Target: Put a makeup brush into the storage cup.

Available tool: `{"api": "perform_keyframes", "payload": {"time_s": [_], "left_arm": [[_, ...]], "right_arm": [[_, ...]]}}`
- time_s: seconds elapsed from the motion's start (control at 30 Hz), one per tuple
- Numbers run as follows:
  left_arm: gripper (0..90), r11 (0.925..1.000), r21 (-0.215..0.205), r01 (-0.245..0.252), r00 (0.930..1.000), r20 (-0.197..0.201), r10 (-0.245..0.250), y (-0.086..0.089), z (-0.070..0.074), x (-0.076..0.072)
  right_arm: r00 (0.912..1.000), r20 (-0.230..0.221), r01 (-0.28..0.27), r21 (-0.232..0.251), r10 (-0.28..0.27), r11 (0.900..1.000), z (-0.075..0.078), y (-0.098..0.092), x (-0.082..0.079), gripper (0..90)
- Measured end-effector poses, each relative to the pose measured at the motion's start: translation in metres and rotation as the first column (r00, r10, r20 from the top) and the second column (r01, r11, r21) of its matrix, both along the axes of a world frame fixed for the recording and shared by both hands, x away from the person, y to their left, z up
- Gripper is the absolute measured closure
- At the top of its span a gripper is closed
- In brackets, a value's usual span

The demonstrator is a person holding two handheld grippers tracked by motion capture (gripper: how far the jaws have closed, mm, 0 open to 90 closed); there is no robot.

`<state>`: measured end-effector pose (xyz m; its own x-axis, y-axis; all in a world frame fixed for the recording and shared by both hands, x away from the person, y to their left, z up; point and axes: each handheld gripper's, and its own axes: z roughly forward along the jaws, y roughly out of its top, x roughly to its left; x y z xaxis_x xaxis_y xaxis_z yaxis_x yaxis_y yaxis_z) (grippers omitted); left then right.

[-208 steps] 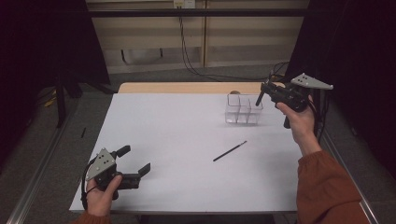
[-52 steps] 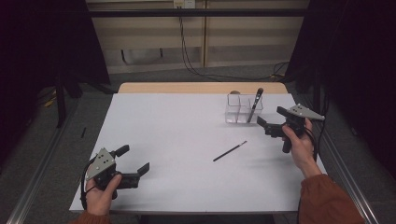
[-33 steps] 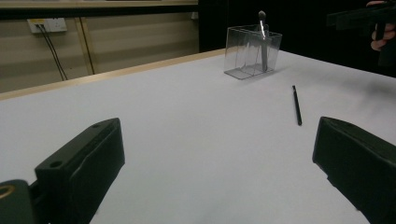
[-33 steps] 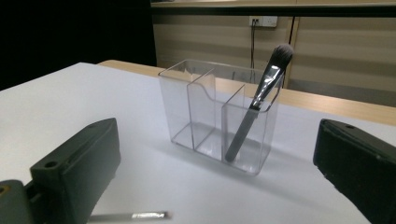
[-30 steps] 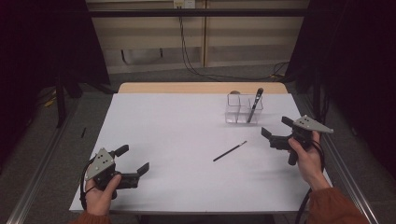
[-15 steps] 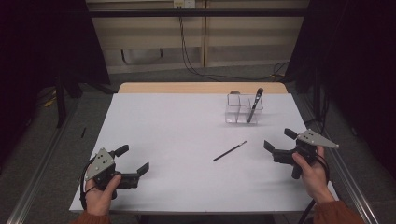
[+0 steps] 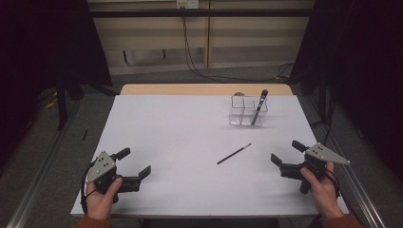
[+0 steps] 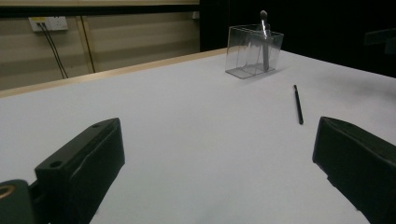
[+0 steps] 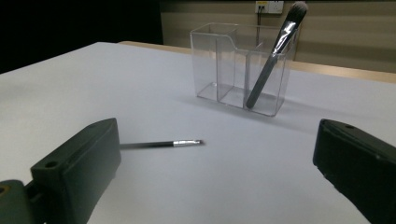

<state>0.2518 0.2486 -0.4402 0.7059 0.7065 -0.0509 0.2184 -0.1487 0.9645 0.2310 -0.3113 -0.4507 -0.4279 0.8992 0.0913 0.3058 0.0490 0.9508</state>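
The thin brush (image 7: 234, 154) lies flat mid-table, left of the right gripper (image 7: 284, 158) (the nearer one); its bristle tip points toward the holder (image 7: 248, 112). Both grippers gape wide, empty; the left gripper (image 7: 134, 163) sits well apart.

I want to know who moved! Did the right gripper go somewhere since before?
Yes. The right gripper was up by the clear organizer earlier; now it sits nearer the table's front edge, away from the organizer, jaws open and empty.
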Motion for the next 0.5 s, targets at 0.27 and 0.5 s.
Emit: {"api": "perform_keyframes", "payload": {"time_s": [0.27,0.5], "left_arm": [[2.2,1.0000,0.010,-0.001,0.9999,0.012,0.001,-0.001,0.002,-0.004],[2.2,0.9999,0.011,0.002,0.9999,0.016,-0.002,-0.003,0.003,-0.004]], "right_arm": [[1.0000,0.008,-0.003,-0.022,0.003,1.000,-0.004,0.003,-0.017,0.5],[0.9997,0.002,-0.024,-0.036,0.025,0.999,-0.005,-0.001,-0.027,0.0]]}}
